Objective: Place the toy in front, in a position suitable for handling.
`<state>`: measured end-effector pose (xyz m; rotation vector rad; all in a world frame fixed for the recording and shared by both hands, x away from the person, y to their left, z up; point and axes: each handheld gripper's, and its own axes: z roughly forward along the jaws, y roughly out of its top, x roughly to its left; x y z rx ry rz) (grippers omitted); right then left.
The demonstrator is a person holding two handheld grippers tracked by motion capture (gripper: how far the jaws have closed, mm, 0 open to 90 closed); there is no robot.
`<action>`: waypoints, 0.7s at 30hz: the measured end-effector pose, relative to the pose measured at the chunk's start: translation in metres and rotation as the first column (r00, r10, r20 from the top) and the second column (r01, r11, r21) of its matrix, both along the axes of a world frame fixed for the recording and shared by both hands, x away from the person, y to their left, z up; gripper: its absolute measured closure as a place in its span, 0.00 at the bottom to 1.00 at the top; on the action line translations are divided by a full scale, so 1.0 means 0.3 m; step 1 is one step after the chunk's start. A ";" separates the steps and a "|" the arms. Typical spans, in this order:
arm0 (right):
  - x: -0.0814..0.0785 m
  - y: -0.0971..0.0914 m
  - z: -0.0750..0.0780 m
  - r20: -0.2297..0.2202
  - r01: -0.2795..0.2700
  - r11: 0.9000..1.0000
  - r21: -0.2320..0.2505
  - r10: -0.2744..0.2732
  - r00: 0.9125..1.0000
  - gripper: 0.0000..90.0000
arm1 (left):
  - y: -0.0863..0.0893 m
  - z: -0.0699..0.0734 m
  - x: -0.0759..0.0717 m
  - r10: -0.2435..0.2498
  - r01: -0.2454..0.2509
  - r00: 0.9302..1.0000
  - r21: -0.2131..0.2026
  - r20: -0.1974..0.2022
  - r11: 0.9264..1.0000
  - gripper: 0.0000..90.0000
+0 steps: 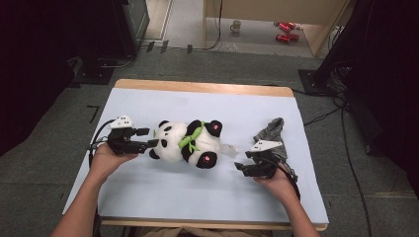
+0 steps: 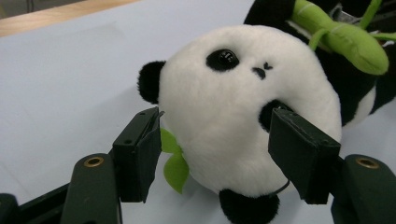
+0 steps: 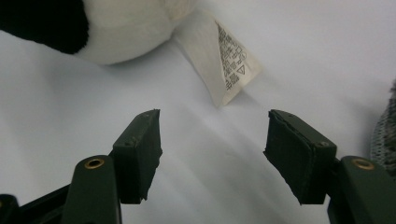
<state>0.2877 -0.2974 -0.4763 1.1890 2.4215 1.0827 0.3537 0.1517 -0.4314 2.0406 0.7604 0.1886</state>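
- High view: we see the table (image 1: 148, 106), covered by a pale blue sheet with a wooden edge showing at the far side.
- On it lies the plush panda (image 1: 188, 141), left of the table's middle. It is on its back with its long axis running left to right across the table; the head points toward our left gripper and the feet toward our right gripper.
- A green bamboo sprig (image 1: 190, 137) lies slanted across the panda's chest.
- A crumpled grey cloth (image 1: 272, 132) sits near the right side of the table, just behind our right gripper.
- Our left gripper (image 1: 148, 138) lies level at the panda's head. In the left gripper view the white head (image 2: 238, 116) sits between the jaws, which stand wide apart; the right jaw lies against the fur by the black eye patch, while the left jaw sits just beside the head by a small green leaf (image 2: 173, 161). We cannot tell whether the pads press in.
- Our right gripper (image 1: 240, 168) rests near the panda's feet, apart from them. In the right gripper view its jaws are apart with bare sheet between them.
- The panda's white care label (image 3: 224, 58) lies flat just beyond those jaws, clear of both.
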 end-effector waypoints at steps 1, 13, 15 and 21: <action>-0.002 -0.001 0.002 0.008 -0.001 1.000 0.005 0.001 1.000 0.40 | -0.001 -0.004 -0.002 -0.011 0.011 1.000 0.014 0.006 1.000 0.38; 0.011 -0.034 0.031 0.032 0.057 0.998 0.021 -0.058 0.998 0.39 | -0.025 -0.072 -0.007 -0.051 0.054 0.996 0.028 -0.072 0.998 0.37; 0.019 -0.039 0.036 0.030 0.063 0.998 0.031 -0.064 0.998 0.38 | -0.026 -0.081 -0.002 -0.050 0.051 0.996 0.015 -0.074 0.999 0.34; 0.041 -0.055 0.051 0.034 0.088 0.995 0.049 -0.090 0.995 0.38 | -0.015 -0.122 0.012 -0.046 0.042 0.996 -0.061 -0.080 0.997 0.28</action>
